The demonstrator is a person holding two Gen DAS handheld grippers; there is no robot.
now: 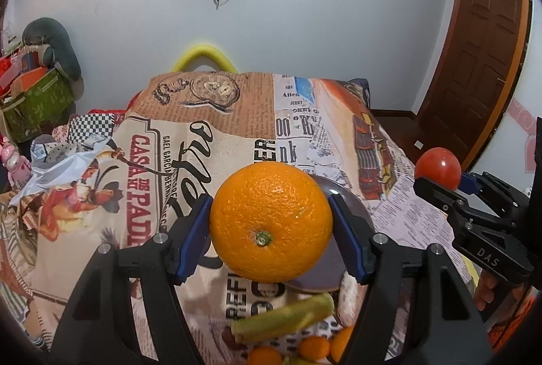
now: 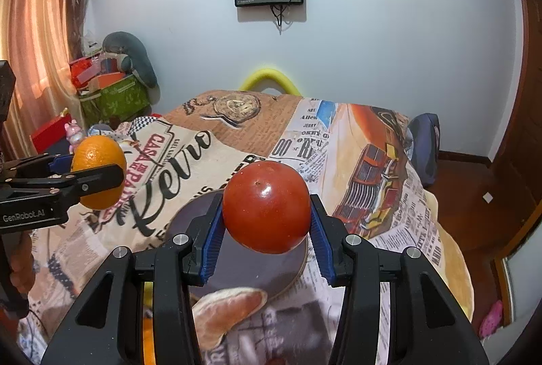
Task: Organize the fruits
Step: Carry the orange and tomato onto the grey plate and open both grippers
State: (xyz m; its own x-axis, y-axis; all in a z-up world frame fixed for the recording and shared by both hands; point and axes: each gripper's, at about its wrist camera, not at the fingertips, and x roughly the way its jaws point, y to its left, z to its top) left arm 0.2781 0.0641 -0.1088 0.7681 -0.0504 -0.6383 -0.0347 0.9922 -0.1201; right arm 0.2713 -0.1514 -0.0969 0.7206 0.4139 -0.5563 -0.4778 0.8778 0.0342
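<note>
Left wrist view is showing the left gripper (image 1: 271,226) pinching a round orange with pebbled skin (image 1: 271,222) between its blue pads, holding it in the air above the table; the fruit's green stem scar is pointing toward the camera and slightly down. Behind it, a dark round plate (image 1: 352,212) is lying mostly hidden on the printed newspaper-pattern tablecloth (image 1: 101,195). At the bottom edge, blurred green and orange fruits (image 1: 284,321) are showing, too smeared to identify. Right wrist view is showing the right gripper (image 2: 267,219) clamping a smooth red tomato (image 2: 267,206) above the same plate, whose surface looks bare where it is showing. A peeled citrus piece (image 2: 227,310) is lying just beside the plate's near rim, partly cut off by the gripper's fingers.
</note>
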